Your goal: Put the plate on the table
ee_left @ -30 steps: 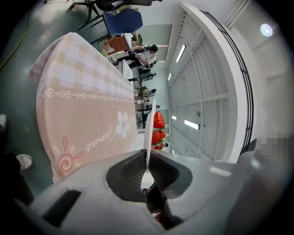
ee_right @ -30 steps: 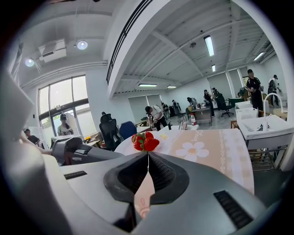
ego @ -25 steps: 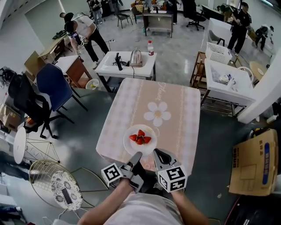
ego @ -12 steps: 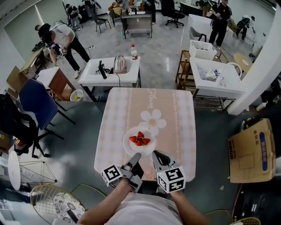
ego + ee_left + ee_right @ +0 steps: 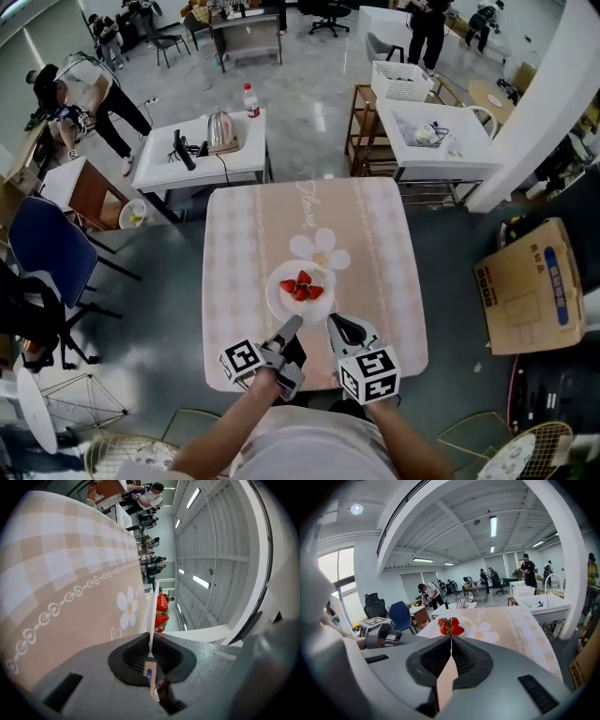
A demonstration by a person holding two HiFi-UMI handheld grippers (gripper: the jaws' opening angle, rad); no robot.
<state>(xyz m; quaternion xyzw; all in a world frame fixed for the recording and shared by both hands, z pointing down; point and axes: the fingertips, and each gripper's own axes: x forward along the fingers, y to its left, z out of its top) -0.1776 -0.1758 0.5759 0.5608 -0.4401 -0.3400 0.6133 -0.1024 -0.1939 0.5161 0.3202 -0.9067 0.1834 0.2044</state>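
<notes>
A white plate (image 5: 279, 298) with a few strawberries (image 5: 300, 286) sits near the front of the pink-clothed table (image 5: 375, 244), just in front of its flower print. My left gripper (image 5: 292, 323) is rolled on its side and shut on the plate's near rim. In the left gripper view that rim shows as a thin white edge (image 5: 153, 611) running into the jaws (image 5: 150, 656), with the strawberries (image 5: 161, 604) beyond. My right gripper (image 5: 333, 323) is shut, its tip at the plate's near right rim. Its own view has the strawberries (image 5: 449, 626) just past the closed tip (image 5: 451, 641). Whether the plate rests on the cloth is unclear.
A cardboard box (image 5: 530, 286) lies on the floor to the right. Behind the table stand a white table with a kettle (image 5: 202, 155) and another with a basket (image 5: 431, 131). A blue chair (image 5: 42, 244) is at the left. People stand far back.
The head view has shifted, so the table sits more centrally. The plate now lies a little closer to the flower print. Both grippers keep their places at its near rim.
</notes>
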